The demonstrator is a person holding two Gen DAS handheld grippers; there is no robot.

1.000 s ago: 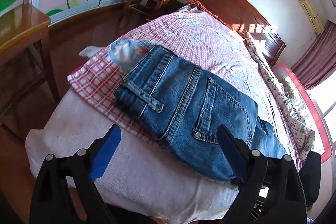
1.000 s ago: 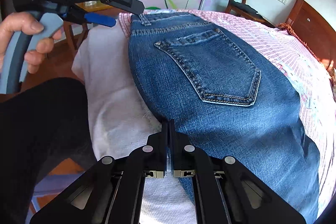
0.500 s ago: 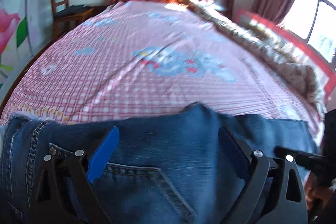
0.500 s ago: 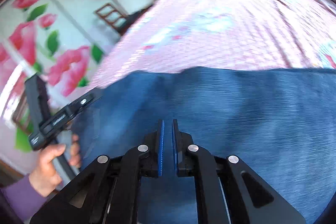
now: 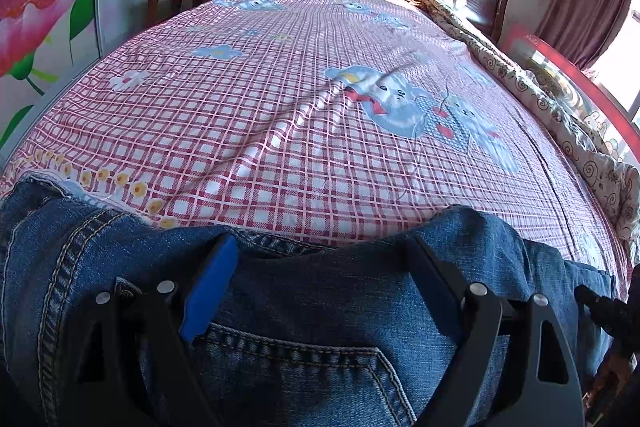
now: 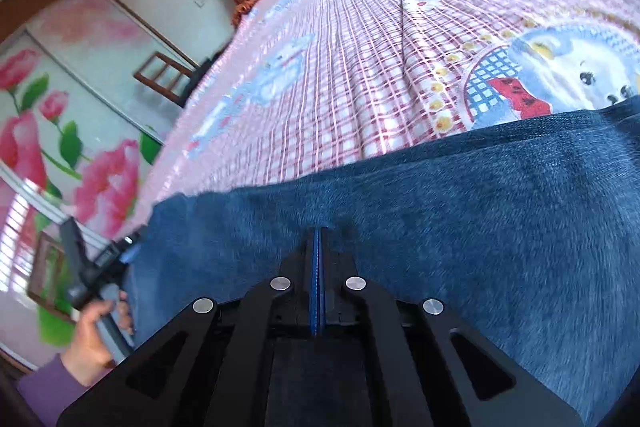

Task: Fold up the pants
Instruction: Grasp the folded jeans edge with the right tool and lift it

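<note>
Folded jeans [image 5: 320, 327] lie at the bed's [image 5: 320, 107] near edge, thick and floppy; left gripper [image 5: 320, 259] spread wide above their far fold, best pinched there; right gripper [image 6: 319, 239] closed, empty.

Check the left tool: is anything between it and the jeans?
Nothing visible. The left tool hangs open directly over the jeans near the back pocket, with only denim between its fingers. The checked bedsheet beyond lies bare.
</note>
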